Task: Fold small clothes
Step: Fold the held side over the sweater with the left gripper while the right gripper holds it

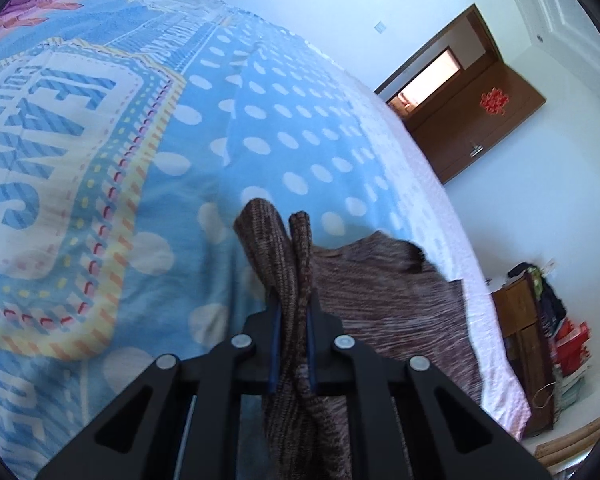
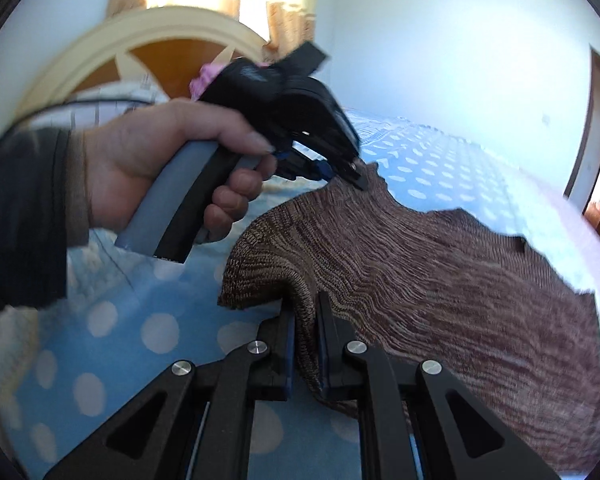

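Gripping: brown knit garment (image 2: 440, 280) pinched at two points on one edge, rest of it spread on the bed (image 1: 260, 148)
Garment position: near the bed's edge, lying on the blue polka-dot cover (image 2: 156, 332); gripped edge raised off it, far end flat
Right gripper (image 2: 306, 320): jaws narrow, clamped on a bunched fold of the knit
Left gripper (image 1: 294, 312): jaws narrow, clamped on a doubled ridge of knit that stands up past the fingertips; in the right wrist view a hand (image 2: 148, 160) holds it at the garment's far corner
Step, my read: lifting the edge to carry it over for the first fold
Do it well: keep both grippers level and the edge taut between them, move them together, lay the edge down square on the opposite edge, release only once flat
Risk: loose knit stretches and sags between the grips, so uneven pull skews the fold
Material: ribbed marled knit, brown with paler flecks, soft, drapes in waves
Shape: irregular outline, notch on the far edge; cannot tell which garment type
Bed cover: thin printed cotton-like sheet, slightly creased, lettered panel to one side
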Demonstrator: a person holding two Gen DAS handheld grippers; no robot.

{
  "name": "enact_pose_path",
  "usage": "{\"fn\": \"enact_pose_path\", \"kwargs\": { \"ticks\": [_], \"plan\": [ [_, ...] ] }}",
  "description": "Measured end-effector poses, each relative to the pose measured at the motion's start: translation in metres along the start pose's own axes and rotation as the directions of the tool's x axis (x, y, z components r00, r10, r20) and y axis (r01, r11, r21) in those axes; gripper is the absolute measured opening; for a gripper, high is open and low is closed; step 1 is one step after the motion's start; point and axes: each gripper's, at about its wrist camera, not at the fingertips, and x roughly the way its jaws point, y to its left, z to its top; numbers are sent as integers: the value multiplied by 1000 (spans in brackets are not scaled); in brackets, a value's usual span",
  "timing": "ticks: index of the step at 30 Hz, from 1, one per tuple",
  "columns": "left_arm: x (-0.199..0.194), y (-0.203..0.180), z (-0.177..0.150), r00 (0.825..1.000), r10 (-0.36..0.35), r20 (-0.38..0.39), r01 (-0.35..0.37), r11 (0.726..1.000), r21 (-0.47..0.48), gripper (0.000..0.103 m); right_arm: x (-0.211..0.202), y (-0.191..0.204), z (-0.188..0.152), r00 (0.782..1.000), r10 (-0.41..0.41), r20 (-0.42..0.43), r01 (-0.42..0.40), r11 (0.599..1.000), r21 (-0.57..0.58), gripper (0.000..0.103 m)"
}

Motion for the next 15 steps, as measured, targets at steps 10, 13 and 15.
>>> {"fn": "enact_pose_path", "kwargs": {
  "ticks": [10, 13, 15],
  "plan": [
    [-2, -64, 3, 996, -81, 24, 81, 996, 34, 10, -36, -52, -5, 998, 7, 69, -19, 983, 185, 8],
    [4, -89, 4, 994, -101, 29, 99, 993, 57, 10, -53, -66, -11, 995, 3, 96, -26, 970, 240, 8],
    [8, -104, 6, 994, -103, 29, 101, 993, 68, 10, -59, -75, -12, 994, -4, 106, -25, 963, 270, 8]
  ]
}}
